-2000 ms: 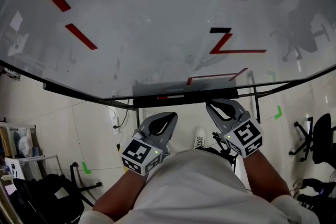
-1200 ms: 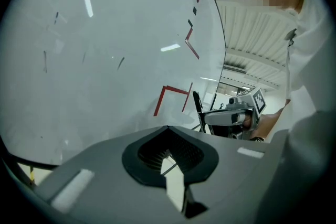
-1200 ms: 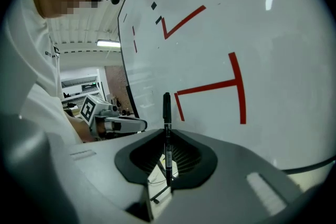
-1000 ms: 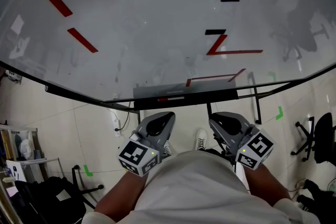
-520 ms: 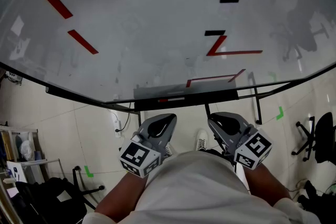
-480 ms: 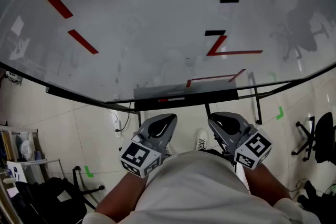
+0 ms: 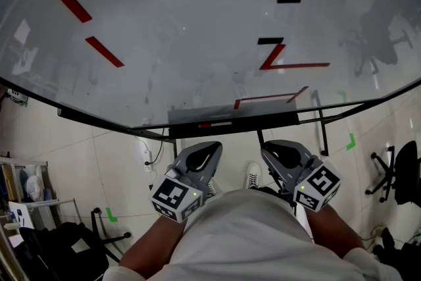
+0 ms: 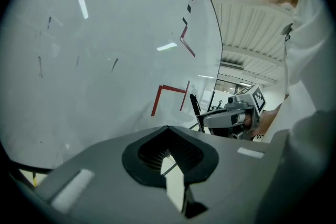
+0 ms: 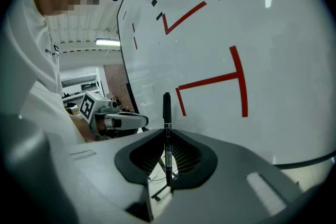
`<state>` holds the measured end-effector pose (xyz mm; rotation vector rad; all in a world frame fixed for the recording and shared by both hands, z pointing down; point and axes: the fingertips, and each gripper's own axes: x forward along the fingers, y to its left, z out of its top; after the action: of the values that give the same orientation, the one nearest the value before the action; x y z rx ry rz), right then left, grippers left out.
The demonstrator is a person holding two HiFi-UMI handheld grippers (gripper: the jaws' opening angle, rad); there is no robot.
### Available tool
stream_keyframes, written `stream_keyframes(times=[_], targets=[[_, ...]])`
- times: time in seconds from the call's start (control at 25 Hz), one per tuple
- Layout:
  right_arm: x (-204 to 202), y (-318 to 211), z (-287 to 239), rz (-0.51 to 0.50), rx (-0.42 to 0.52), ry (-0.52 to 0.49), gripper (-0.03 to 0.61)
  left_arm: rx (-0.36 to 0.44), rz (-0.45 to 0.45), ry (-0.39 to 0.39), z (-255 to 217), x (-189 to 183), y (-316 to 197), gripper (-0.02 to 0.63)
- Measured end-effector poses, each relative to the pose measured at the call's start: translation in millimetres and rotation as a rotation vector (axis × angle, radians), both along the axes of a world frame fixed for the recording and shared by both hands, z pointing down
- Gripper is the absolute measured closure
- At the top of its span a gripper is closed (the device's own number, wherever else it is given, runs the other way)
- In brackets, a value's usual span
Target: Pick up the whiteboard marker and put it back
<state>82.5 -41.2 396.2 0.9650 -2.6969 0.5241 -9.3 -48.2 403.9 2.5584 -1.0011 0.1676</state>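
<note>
Whiteboard (image 7: pixel 197 23) ahead, tray (image 7: pixel 263 119) beneath. Right gripper (image 9: pixel 167 136) pinches black marker (image 9: pixel 166 110) upright; left gripper (image 8: pixel 170 153) pressed together, empty (idle). Tip marker level before releasing onto tray.

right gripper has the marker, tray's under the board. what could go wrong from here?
1. The marker stands upright in the right gripper, with its upper part sticking out past the jaws. A knock against the tray could lever it loose.
2. The tray is a narrow ledge under the whiteboard, with open floor below, so a sloppy release may drop the marker.
3. I can't tell if it's capped, so a stray mark is possible.
</note>
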Motion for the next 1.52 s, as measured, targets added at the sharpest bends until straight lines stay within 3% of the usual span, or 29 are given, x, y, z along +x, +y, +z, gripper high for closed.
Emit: stream_keyframes(times=[0.64, 0.8, 1.08, 1.52], targets=[[-3.0, 2.2, 1.9, -0.02, 0.012, 0.03, 0.537, -0.013, 0.0, 0.001, 2.1, -1.1, 2.6, 0.597], [-2.7, 0.7, 3.8, -0.032, 0.071, 0.11, 0.537, -0.018, 0.005, 0.002, 3.2, 0.2, 4.2, 0.597], [-6.3, -1.8, 14.4, -0.087, 0.18, 0.341, 0.537, -0.021, 0.013, 0.003, 3.9, 0.9, 5.6, 0.597], [-6.4, -22.0, 49.0, -0.142, 0.246, 0.536, 0.537, -0.028, 0.015, 0.004, 5.6, 0.3, 3.4, 0.597]])
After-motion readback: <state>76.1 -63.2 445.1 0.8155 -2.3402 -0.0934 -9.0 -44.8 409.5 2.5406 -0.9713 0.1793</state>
